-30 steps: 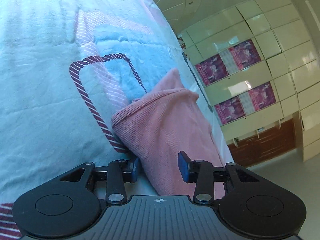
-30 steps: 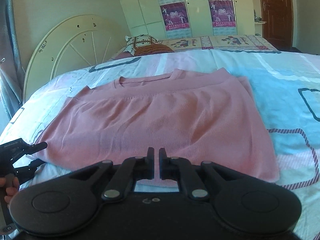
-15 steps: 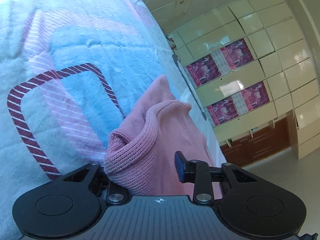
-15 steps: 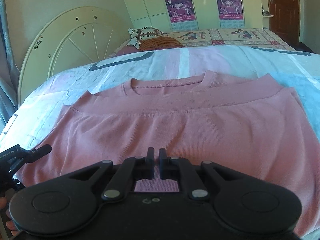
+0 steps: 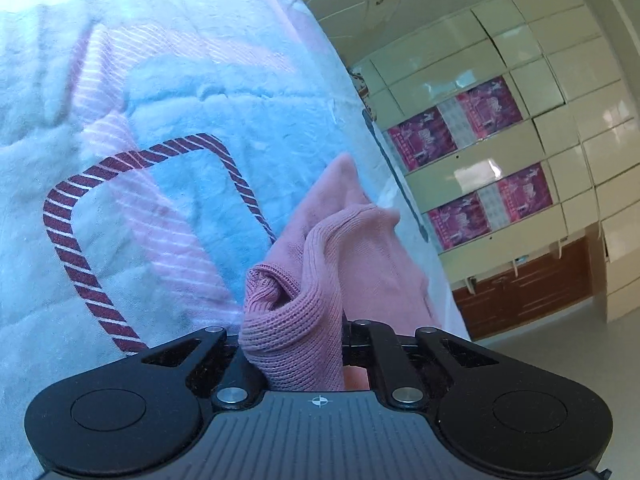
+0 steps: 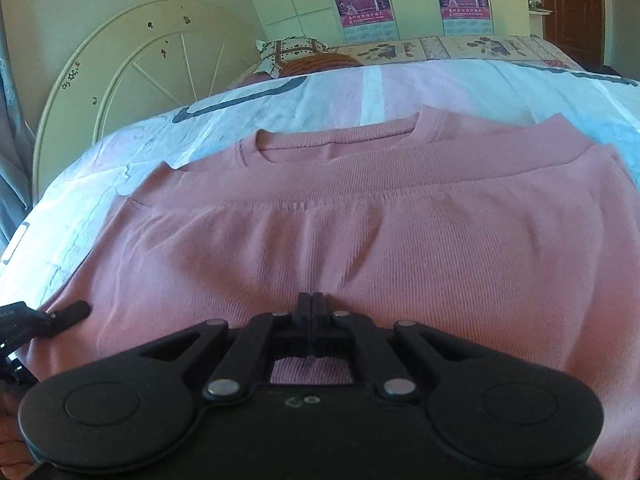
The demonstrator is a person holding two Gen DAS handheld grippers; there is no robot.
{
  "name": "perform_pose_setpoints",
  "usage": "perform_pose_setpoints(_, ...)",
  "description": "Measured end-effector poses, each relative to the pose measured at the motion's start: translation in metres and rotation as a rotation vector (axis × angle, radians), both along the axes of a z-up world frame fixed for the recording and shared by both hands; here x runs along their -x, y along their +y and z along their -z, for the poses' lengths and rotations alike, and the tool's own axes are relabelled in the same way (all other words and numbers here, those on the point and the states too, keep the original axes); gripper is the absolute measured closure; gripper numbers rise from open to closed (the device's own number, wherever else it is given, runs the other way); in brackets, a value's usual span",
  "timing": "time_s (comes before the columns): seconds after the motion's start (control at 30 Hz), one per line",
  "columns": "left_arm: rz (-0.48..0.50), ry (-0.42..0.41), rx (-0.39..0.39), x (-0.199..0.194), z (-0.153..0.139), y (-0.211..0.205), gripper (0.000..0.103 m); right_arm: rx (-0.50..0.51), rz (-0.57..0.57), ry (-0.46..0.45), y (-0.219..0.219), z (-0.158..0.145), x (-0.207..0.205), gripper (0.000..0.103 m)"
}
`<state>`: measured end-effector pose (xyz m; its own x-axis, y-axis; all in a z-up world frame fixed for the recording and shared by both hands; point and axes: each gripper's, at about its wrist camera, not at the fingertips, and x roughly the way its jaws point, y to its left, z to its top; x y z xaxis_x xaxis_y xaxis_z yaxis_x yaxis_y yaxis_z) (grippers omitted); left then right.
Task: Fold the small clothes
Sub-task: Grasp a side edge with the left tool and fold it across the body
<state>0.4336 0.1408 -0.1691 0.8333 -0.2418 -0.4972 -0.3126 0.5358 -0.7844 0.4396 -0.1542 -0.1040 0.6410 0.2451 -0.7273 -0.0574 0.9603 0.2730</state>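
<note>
Two tongs, both closed. My left gripper [image 5: 294, 344] clamps a bunched ribbed corner of the pink knit top [image 5: 320, 280]; fabric fills the gap between the jaws, low centre of the left wrist view. The top rises from there toward mid-frame, over the pale blue quilt [image 5: 120, 220] with its dark red striped outline. Cream wardrobe [image 5: 520, 120] with magenta posters fills the right side.

My right gripper [image 6: 312, 312] has jaws pressed together at lower centre of the right wrist view, tips on the top's near edge. Cannot tell if cloth is pinched between them. The top [image 6: 360, 240] lies flat on the bed, folded, neckline toward upper centre. Left gripper's tip [image 6: 68, 312] sits at the top's left edge. Round cream headboard [image 6: 140, 72] upper left.
</note>
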Motion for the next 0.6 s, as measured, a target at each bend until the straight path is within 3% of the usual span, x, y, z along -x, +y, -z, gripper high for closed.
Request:
perform_pose_setpoints(0.13, 0.04, -0.138, -0.054, 0.002, -0.041, -0.029, 0.095, -0.052, -0.034, 0.002, -0.012, 0.0, -0.001, 0.103)
perform_pose_setpoints(0.33, 0.245, -0.263, -0.167, -0.017, -0.113, -0.125, 0.095, -0.17, 0.051, -0.085, -0.083, -0.024, 0.023, 0.099)
perform_pose_setpoints(0.5, 0.469, -0.293, -0.243, -0.026, -0.138, -0.233, 0.095, -0.209, 0.188, -0.154, -0.176, -0.042, 0.05, 0.097)
perform_pose_setpoints(0.6, 0.586, -0.213, -0.291, -0.032, -0.115, -0.298, 0.094, -0.249, 0.261, -0.141, -0.225, -0.04, 0.063, 0.091)
